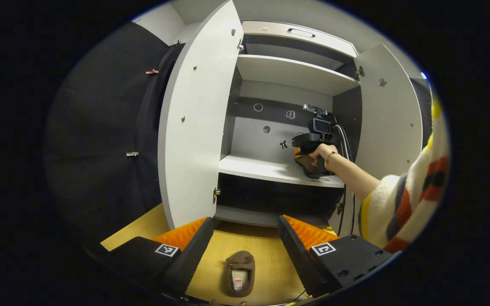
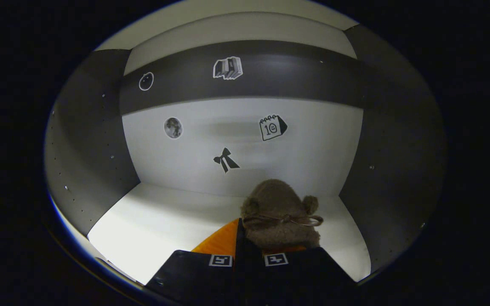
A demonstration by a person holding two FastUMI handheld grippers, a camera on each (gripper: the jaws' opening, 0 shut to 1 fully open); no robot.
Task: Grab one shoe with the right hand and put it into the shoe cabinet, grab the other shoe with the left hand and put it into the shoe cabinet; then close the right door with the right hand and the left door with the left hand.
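A brown fuzzy slipper [image 1: 240,272] lies on the wooden floor [image 1: 266,246] in front of the shoe cabinet, toe toward it. My left gripper [image 1: 245,221] hovers open above it, one finger to each side, touching nothing. Inside the cabinet, a hand holds my right gripper [image 1: 311,159] over the middle shelf [image 1: 262,168]. In the right gripper view, my right gripper [image 2: 262,242] is shut on the other brown slipper [image 2: 277,208], which has a thin bow and points at the back wall. It sits low over the white shelf [image 2: 164,221]; whether it touches I cannot tell.
Both cabinet doors stand wide open: the left door [image 1: 198,119] and the right door [image 1: 391,123]. An upper shelf [image 1: 292,72] is above. A striped fleece sleeve [image 1: 411,199] reaches in from the right. Small stickers dot the back wall [image 2: 228,127]. Cables [image 1: 347,144] hang beside the right gripper.
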